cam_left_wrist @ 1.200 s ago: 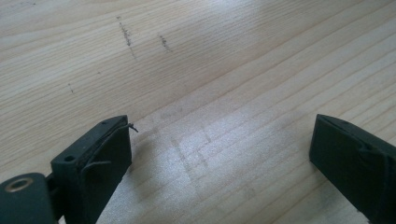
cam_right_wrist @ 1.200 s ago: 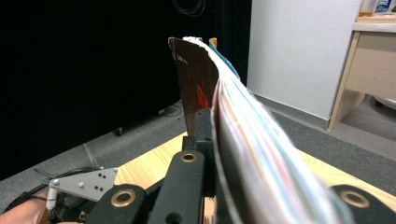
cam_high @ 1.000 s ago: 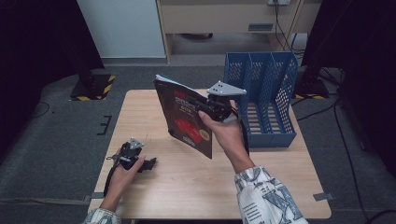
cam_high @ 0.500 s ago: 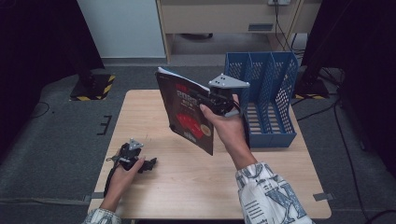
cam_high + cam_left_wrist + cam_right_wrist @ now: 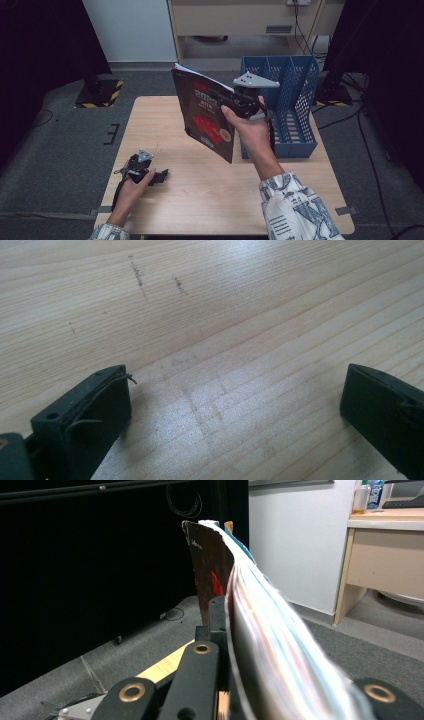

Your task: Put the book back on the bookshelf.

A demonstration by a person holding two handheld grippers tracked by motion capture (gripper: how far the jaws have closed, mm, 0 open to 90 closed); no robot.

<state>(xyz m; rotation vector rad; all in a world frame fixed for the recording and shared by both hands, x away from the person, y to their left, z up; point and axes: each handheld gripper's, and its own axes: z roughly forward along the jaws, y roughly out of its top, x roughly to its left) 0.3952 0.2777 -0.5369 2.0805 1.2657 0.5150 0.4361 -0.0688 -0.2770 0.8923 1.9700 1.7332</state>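
Two claws: right claw (image 5: 222, 97) clamps a glossy, floppy magazine (image 5: 202, 112); left claw (image 5: 235, 405) gapes over grained wood.

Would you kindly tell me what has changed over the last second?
The right gripper, still clamped on the magazine, has lifted it higher above the table, beside the blue file rack. The left gripper stays resting open on the table.
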